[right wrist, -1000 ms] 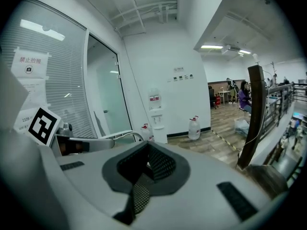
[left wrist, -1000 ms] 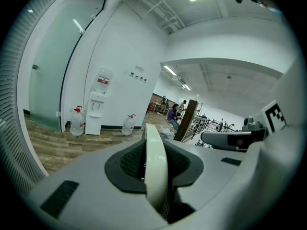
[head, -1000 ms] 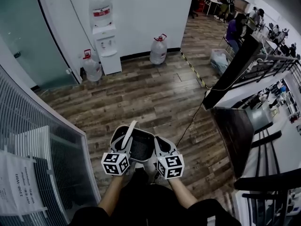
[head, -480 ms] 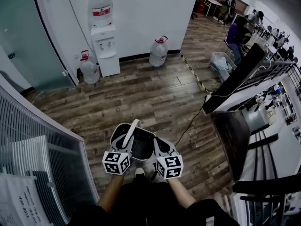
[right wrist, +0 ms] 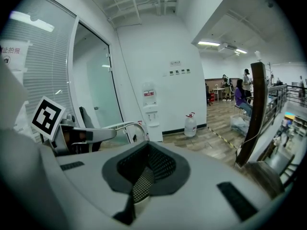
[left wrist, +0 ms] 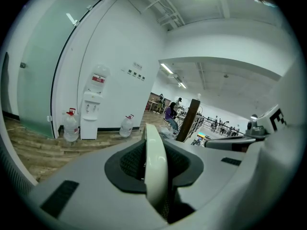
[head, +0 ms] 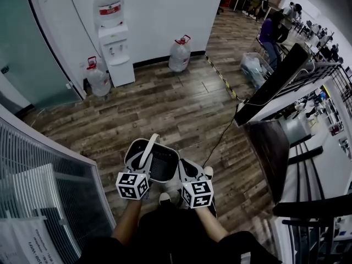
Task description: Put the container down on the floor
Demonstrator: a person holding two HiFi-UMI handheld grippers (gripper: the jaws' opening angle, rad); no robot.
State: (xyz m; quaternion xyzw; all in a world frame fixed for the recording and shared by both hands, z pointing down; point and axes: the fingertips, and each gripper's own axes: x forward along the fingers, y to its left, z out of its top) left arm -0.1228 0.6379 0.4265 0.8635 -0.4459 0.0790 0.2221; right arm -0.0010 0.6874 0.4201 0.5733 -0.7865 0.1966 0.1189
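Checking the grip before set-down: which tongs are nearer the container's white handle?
Left. The left tongs clamp the handle itself; the right tongs grip the container by its mesh wall, off the handle.

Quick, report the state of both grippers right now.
Left gripper: closed on the white handle of the container.
Right gripper: closed on the container's mesh side wall.

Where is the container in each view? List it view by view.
Head view: container, lower centre, carried above the floor.
Left gripper view: its white handle, bottom centre, clamped between the jaws.
Right gripper view: its mesh wall, bottom centre, between the jaws.
Shared landmark: the water dispenser.
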